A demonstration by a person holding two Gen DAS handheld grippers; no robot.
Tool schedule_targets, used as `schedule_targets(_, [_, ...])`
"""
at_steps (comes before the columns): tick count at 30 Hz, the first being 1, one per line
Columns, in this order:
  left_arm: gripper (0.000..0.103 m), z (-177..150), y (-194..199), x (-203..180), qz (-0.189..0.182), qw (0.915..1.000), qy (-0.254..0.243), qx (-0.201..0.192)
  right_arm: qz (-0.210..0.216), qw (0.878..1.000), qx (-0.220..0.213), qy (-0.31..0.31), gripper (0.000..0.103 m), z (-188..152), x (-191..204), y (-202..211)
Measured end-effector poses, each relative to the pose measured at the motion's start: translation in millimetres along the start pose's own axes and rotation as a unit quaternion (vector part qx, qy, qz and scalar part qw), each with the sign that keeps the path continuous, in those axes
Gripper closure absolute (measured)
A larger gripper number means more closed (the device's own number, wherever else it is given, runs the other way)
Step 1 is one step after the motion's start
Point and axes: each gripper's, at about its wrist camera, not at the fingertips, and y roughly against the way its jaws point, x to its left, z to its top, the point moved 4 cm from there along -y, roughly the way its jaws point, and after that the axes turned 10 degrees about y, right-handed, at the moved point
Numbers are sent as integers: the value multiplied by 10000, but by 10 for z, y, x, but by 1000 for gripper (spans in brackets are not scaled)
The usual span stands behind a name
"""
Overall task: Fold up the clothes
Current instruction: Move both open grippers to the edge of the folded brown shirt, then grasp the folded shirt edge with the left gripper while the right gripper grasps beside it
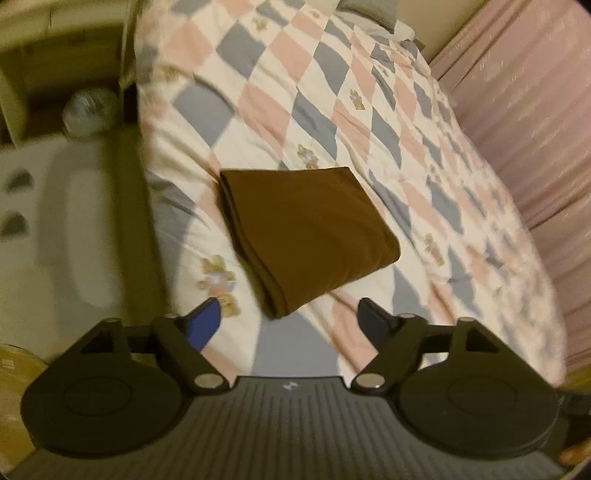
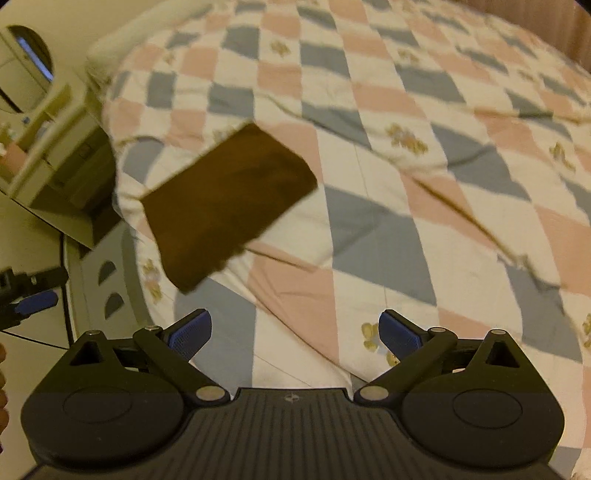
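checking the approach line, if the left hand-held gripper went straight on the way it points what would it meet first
Probably the folded brown garment on the checkered quilt: it lies dead ahead of the open left hand-held gripper, its near corner closest. Depth is unclear; a steep approach might touch quilt first.

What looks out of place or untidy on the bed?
Nothing stands out. The brown garment lies folded in a neat rectangle on the checkered quilt. The quilt has a few wrinkles only. Left gripper and right gripper are open and hold nothing.

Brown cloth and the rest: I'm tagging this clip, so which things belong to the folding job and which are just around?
Job:
- brown cloth, folded, lying on the quilt
- left hand-held gripper, open
- right hand-held gripper, open

Just around:
- checked quilt
- pink curtain
- grey pillow
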Motion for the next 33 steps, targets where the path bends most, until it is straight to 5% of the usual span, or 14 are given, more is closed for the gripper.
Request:
schedule_targets(3, [23, 183, -438, 234, -604, 9967, 488, 222, -91, 9994, 339, 4, 3, 132, 6, -267])
schedule_targets(16, [24, 767, -2037, 904, -1319, 9736, 1792, 506, -424, 9914, 1118, 535, 3, 955, 157, -1140])
schedule_targets(20, [22, 787, -2241, 1041, -1591, 9624, 2113, 625, -462, 9908, 1162, 514, 3, 1147, 105, -1280])
schedule_targets(27, [18, 820, -2430, 988, -1867, 9574, 2044, 818, -217, 9971, 701, 191, 9, 1587, -151, -1390])
schedule_targets(31, [54, 846, -2443, 1000, -1764, 9608, 1927, 924, 475, 9964, 182, 676, 18, 1958, -241, -1524])
schedule_targets(33, [58, 859, -2451, 1032, -1732, 9605, 1936, 994, 960, 9902, 91, 1011, 18, 2147, -272, -1674])
